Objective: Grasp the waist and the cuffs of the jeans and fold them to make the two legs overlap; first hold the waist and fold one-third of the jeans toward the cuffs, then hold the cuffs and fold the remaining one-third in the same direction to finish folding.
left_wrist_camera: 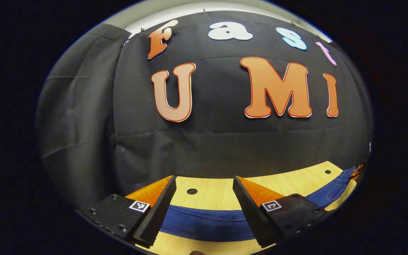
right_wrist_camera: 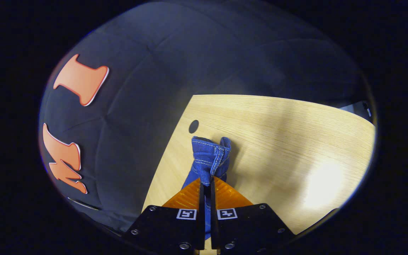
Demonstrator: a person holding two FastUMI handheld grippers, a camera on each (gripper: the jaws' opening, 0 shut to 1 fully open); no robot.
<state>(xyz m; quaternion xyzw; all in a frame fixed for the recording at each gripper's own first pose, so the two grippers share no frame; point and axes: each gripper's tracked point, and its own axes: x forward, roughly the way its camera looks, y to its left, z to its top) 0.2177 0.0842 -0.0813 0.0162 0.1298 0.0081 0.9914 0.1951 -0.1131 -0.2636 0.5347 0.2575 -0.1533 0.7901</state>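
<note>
Denim lies across the light wooden desk (left_wrist_camera: 211,198) in the left gripper view: the jeans (left_wrist_camera: 204,223) stretch as a dark blue band between and under the fingers of the left gripper (left_wrist_camera: 204,212), and run on toward the right edge, where a stitched part rises. The jaws of the left gripper stand wide apart, above the cloth, pressing on nothing. A round hole (left_wrist_camera: 192,191) in the desk shows just beyond the jeans.

In the right gripper view, the right gripper (right_wrist_camera: 207,191) has its jaws closed tight on a bunched end of the jeans (right_wrist_camera: 209,157), a stitched hem standing up past the fingertips over the desk (right_wrist_camera: 278,141). Another hole (right_wrist_camera: 193,126) sits near the desk's edge, close to the cloth.
</note>
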